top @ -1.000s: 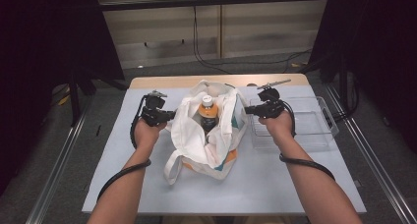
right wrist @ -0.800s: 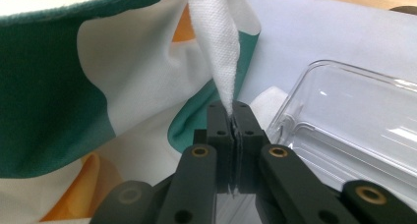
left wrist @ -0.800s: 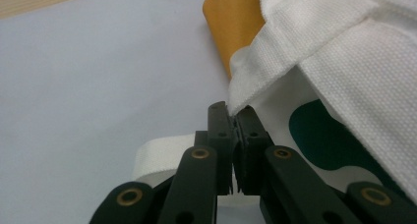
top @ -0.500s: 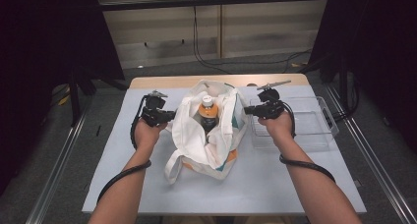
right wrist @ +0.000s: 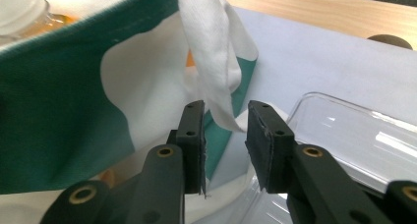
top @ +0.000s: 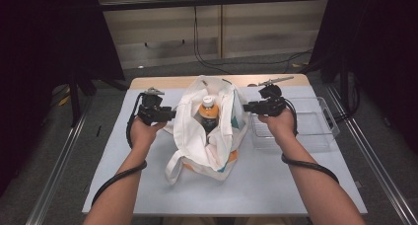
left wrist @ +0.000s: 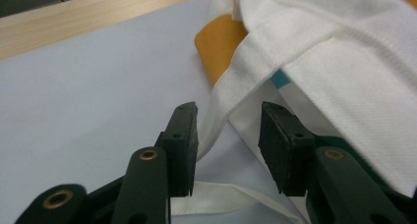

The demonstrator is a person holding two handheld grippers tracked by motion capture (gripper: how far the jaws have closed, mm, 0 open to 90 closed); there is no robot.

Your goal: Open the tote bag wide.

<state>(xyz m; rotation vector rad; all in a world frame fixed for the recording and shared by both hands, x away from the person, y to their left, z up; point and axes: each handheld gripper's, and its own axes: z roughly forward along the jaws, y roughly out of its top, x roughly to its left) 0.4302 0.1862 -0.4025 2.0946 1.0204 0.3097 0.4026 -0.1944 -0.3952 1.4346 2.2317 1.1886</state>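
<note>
A white cloth bag (top: 212, 136) with green and orange print stands open mid-table, an orange-capped bottle (top: 209, 111) upright inside it. My left gripper (top: 171, 114) is at the bag's left side. Its jaws have just been opening, and a white handle strap (left wrist: 231, 94) runs loosely between them (left wrist: 228, 130), not pinched. At the bag's right side is my right gripper (top: 246, 106). Its jaws (right wrist: 225, 126) have also just been opening, with the other strap (right wrist: 211, 52) hanging between them, apart from the pads. The bottle's cap (right wrist: 19, 8) peeks over the bag's rim.
A clear plastic tray (top: 315, 131) sits on the table right of the bag, close under my right hand; its rim (right wrist: 354, 135) lies just beyond the right jaws. The white tabletop ends in a wooden strip (top: 172, 82) at the far edge.
Both hands have kept their places at the bag's sides. The bag and the bottle stand as before.
</note>
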